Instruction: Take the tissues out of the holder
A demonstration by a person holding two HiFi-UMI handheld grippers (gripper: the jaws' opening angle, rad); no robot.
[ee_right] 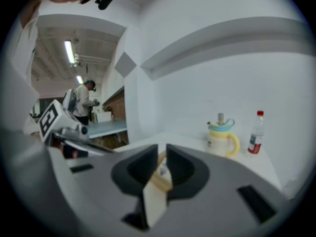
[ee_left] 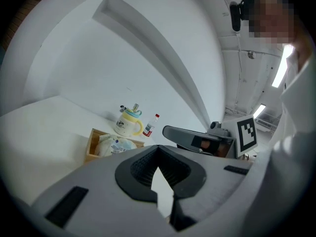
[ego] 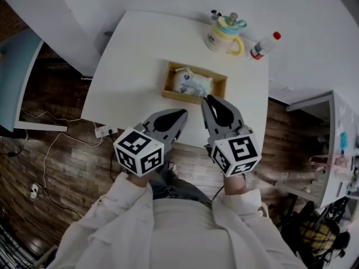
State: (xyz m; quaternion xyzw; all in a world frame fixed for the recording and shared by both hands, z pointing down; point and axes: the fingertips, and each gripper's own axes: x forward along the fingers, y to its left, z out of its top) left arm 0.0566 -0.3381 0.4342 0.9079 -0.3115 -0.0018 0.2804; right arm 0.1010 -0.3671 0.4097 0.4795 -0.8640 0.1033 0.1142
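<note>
Bench: a white bench (ego: 134, 60) carries all the things.
Holder: a shallow wooden holder (ego: 168, 86) sits about halfway between the left and right edges of the bench. It is closer to the front edge than to the back edge, and its long side runs along the front edge.
Tissues: a soft white pack of tissues (ego: 190, 83) lies inside the holder. It fills the left and middle part and pokes up a little above the rim.
Right claw: the right claw (ego: 210, 101) reaches in over the front edge of the bench. Its tips are right at the front rim of the holder, near the holder's right end. I cannot tell if they touch the wood. Its two jaws stand a little bit apart and hold nothing. In the right gripper view, the holder and the tissues show through the thin gap, just ahead of the tips.
Left claw: the left claw (ego: 180, 116) hangs over the front edge of the bench. It is just in front of the holder and not touching it. Its tips are pressed together with nothing in them. The tissues lie ahead of it.
Mug: a yellow mug (ego: 224, 35) with a blue lid stands near the back right corner.
Bottle: a small bottle (ego: 263, 46) with a red cap stands just beside the mug, closer to the right edge.
</note>
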